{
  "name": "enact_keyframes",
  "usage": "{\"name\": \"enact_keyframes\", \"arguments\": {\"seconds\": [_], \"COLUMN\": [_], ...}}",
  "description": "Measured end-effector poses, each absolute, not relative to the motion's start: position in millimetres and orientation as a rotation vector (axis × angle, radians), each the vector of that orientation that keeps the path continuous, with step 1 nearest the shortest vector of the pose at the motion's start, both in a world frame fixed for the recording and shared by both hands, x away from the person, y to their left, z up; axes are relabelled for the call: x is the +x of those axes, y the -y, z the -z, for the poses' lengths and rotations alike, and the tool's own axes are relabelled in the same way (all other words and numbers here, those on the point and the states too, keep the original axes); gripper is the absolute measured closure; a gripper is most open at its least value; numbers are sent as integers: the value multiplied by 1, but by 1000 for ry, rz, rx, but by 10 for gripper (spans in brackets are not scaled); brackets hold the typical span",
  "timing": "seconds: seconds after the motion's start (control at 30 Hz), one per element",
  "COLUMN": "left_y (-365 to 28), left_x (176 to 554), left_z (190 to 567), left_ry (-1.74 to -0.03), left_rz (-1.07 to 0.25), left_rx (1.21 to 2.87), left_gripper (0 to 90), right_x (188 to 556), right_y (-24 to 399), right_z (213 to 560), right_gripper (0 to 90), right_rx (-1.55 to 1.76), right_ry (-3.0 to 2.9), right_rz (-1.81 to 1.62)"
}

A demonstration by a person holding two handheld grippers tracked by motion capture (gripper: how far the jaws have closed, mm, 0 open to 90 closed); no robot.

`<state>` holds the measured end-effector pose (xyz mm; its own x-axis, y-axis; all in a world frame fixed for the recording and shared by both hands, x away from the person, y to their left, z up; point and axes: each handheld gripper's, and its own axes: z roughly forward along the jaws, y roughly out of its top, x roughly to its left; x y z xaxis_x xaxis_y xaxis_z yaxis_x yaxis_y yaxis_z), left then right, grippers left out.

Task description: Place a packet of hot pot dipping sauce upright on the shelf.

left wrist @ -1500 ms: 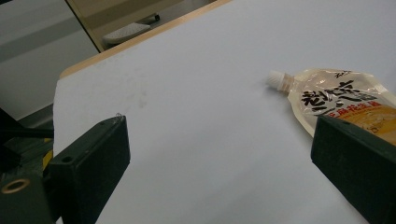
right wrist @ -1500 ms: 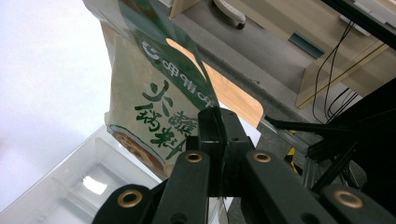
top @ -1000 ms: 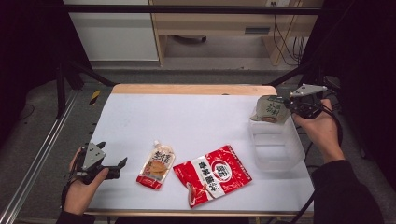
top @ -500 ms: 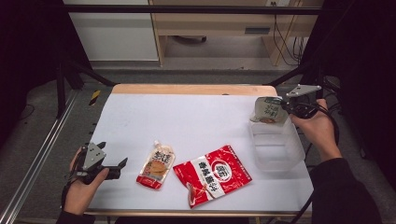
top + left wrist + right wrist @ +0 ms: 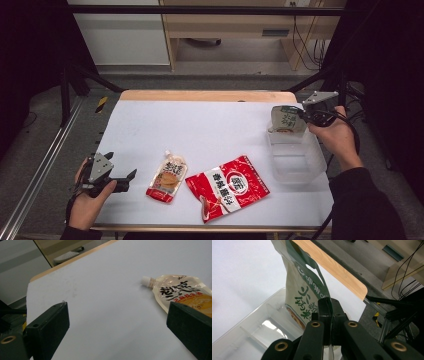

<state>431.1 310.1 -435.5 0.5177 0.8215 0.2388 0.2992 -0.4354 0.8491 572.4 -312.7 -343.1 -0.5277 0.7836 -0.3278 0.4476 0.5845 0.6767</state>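
My right gripper is shut on a pale pouch with green print and holds it in the air over the far end of a clear plastic box. In the right gripper view the jaws pinch the green-printed pouch by its edge, above the clear box. My left gripper rests open at the table's near left corner. A spouted orange pouch lies just to its right. In the left gripper view the spouted pouch lies ahead of the right jaw, apart from it.
A large red snack bag lies near the front middle of the white table. A wooden strip runs along the table's far edge. Dark metal frame posts stand at both sides, with cables at the back right.
My right gripper has carried the green-printed pouch a little toward me and lower, over the clear box. The left hand has stayed put.
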Motion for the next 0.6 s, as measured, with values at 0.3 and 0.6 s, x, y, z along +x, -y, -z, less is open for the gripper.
{"name": "enact_keyframes", "arguments": {"seconds": [0.3, 0.6], "left_y": [-310, -308], "left_x": [432, 431], "left_z": [436, 437], "left_ry": [-920, -916], "left_rz": [-852, -846], "left_rx": [1974, 1989], "left_gripper": [43, 43], "right_x": [583, 594], "right_y": [319, 331], "right_z": [349, 357], "right_gripper": [897, 884], "right_rx": [1020, 1096], "right_ry": [-2185, -2153], "right_rz": [-712, -764]}}
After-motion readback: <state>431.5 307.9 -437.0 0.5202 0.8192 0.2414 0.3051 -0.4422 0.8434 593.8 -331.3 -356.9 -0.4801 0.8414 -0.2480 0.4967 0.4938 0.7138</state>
